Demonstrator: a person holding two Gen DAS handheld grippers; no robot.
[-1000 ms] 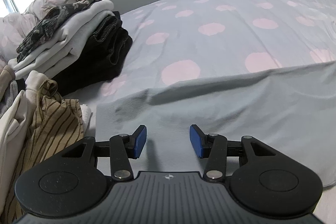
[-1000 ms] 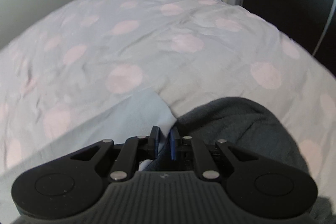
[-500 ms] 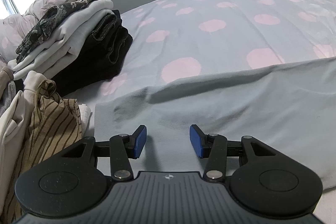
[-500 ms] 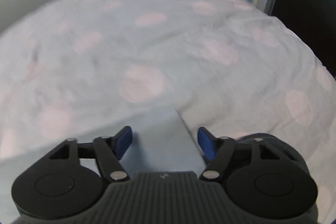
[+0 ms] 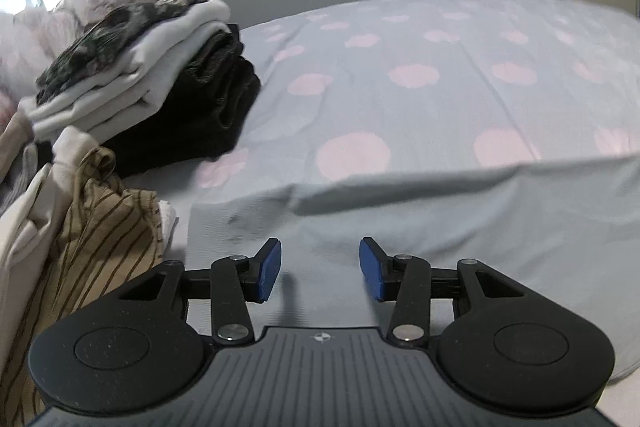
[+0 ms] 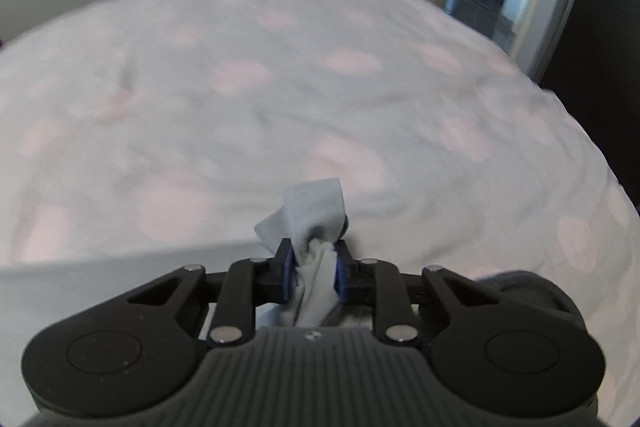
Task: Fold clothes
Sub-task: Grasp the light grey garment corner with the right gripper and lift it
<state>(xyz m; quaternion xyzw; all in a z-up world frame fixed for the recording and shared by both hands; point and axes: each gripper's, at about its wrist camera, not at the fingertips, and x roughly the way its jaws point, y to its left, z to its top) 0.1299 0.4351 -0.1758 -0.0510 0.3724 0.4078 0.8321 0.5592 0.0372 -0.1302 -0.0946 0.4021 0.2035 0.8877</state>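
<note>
Right gripper (image 6: 311, 269) is closing its jaws on a bunched corner of the pale blue garment (image 6: 316, 211), and the cloth is sitting squeezed between the blue pads with a flap sticking up past the fingertips; the pinch at the corner is probably giving a firm hold for carrying that end over in a fold. Left gripper (image 5: 319, 269) is hovering low over the same garment (image 5: 420, 227), its jaws standing about halfway apart and narrowing slightly with nothing between them, likely lining up to take the near edge. That garment is lying spread flat across the spotted bedcover (image 5: 420, 75), leaving room ahead for folding. A folded stack (image 5: 152, 67) is sitting at the far left, out of the way, while a striped piece (image 5: 100, 239) and other loose clothes are waiting beside the left gripper. A dark grey garment (image 6: 532, 291) is lying just behind the right gripper.
</note>
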